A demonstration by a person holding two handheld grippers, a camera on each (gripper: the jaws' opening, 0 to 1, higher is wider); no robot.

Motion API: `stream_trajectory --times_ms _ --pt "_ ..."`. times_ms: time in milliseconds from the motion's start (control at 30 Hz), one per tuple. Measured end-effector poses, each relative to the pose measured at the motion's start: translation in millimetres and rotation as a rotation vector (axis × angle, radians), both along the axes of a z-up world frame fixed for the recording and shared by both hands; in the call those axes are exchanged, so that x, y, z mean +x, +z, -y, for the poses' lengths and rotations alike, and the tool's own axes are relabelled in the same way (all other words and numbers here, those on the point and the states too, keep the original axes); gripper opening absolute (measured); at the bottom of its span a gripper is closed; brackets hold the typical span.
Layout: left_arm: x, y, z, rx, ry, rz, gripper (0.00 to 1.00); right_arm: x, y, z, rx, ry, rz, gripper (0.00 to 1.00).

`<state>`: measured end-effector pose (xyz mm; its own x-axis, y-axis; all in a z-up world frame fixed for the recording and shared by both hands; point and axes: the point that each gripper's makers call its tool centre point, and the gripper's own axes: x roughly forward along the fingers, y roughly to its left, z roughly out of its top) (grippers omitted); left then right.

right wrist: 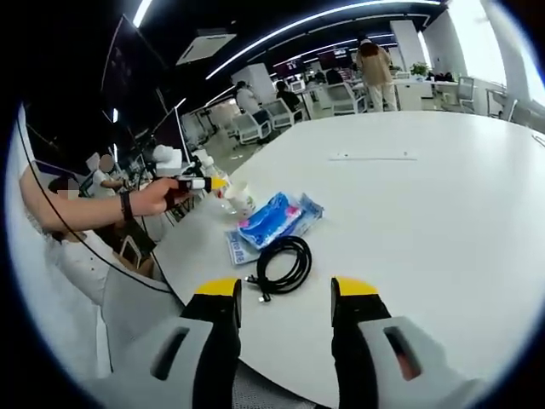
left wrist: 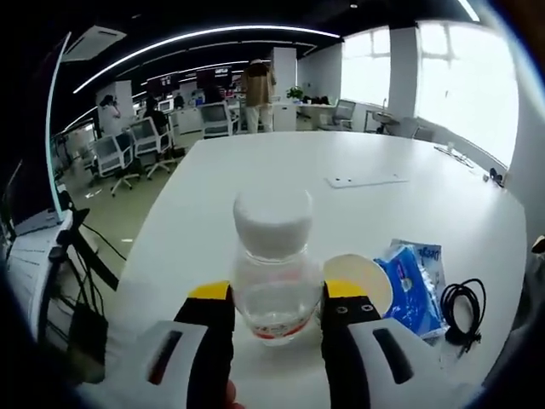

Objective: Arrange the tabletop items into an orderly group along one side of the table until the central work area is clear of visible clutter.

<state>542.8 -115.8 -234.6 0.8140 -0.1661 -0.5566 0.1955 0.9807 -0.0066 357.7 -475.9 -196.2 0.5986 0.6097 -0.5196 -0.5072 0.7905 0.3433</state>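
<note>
A clear plastic bottle [left wrist: 274, 273] with a white cap stands on the white table [left wrist: 281, 179], near its edge. My left gripper [left wrist: 277, 294] is shut on the bottle, one yellow-tipped jaw pressing each side. Just right of it lie a paper cup [left wrist: 362, 277], a blue packet [left wrist: 413, 281] and a coiled black cable [left wrist: 464, 307]. In the right gripper view my right gripper [right wrist: 288, 294] stands open above the table edge, with the cable [right wrist: 285, 262] just beyond its jaws. Past that come the blue packet [right wrist: 277, 217], the cup [right wrist: 241, 200] and the hand-held left gripper [right wrist: 200, 183].
A flat white plate [left wrist: 366, 181] lies further out on the table [right wrist: 426, 213], also seen as a thin strip [right wrist: 373, 157] in the right gripper view. Office chairs [left wrist: 128, 149] and desks stand beyond the table. A person [right wrist: 94, 256] sits at the table's left edge.
</note>
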Motion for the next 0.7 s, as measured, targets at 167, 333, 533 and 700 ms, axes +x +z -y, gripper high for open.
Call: stream_trajectory --times_ms 167,333,533,700 --pt "-2.3 -0.2 1.5 0.002 -0.021 0.0 0.39 1.2 0.5 -1.6 0.004 0.004 0.003 0.4" --pt "-1.4 -0.5 1.4 0.004 -0.016 -0.001 0.39 1.8 1.0 -3.5 0.004 0.009 0.003 0.4" --pt "-1.2 0.0 0.2 -0.005 0.003 -0.005 0.4 2.7 0.8 -5.1 0.004 0.012 0.004 0.4" --pt "-1.3 5.8 -3.8 -0.015 0.02 0.014 0.44 3.3 -1.3 -6.1 0.005 0.014 0.003 0.4"
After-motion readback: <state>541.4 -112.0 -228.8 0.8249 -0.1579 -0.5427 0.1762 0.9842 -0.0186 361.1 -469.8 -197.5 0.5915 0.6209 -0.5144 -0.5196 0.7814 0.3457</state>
